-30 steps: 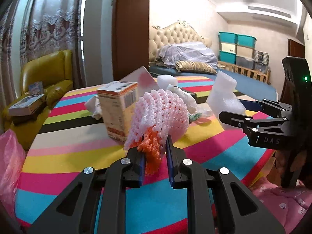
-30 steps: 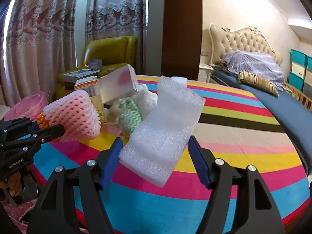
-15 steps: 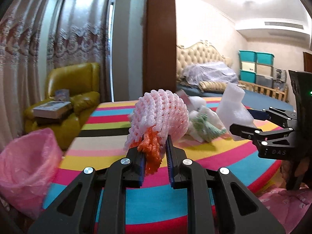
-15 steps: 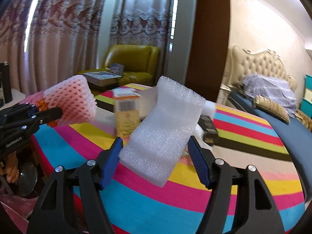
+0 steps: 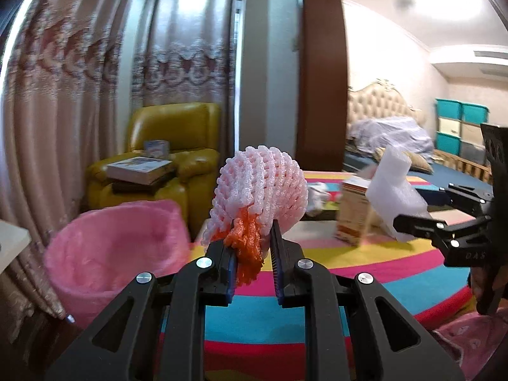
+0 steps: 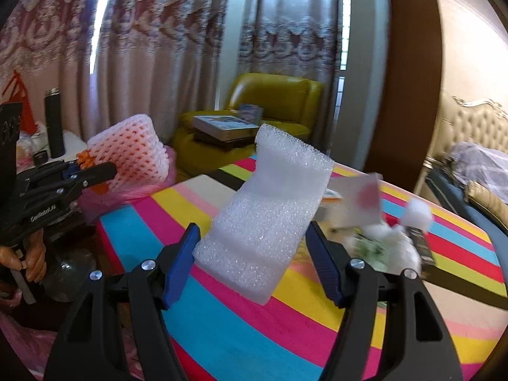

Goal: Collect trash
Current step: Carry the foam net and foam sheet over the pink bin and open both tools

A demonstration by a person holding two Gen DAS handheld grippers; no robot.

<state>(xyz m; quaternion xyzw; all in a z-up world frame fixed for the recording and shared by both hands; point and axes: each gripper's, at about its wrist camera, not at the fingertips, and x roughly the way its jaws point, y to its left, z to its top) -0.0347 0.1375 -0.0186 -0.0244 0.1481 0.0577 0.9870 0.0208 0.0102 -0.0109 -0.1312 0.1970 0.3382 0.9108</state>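
My left gripper [image 5: 254, 254] is shut on a pink foam fruit net [image 5: 260, 187] with an orange net [image 5: 246, 254] inside it, held in the air. A bin lined with a pink bag [image 5: 117, 247] stands low to its left. The left gripper [image 6: 92, 166] and net [image 6: 130, 155] also show in the right wrist view, above the pink bag [image 6: 133, 190]. My right gripper [image 6: 254, 247] is shut on a white foam sheet [image 6: 266, 212], held above the striped table [image 6: 222, 317]. The sheet [image 5: 393, 190] and right gripper [image 5: 444, 225] show in the left wrist view.
More trash lies on the table: an orange carton [image 5: 352, 212], crumpled white paper [image 6: 397, 241] and a green-patterned wrapper [image 6: 371, 250]. A yellow armchair [image 5: 165, 165] with books stands behind the bin. A dark flask [image 6: 54, 123] stands on a side table. A bed [image 5: 390, 133] is at the far right.
Both grippers have swung left with their loads. The pink-lined bin has come further into the left wrist view, and the table's trash has slid to the right.
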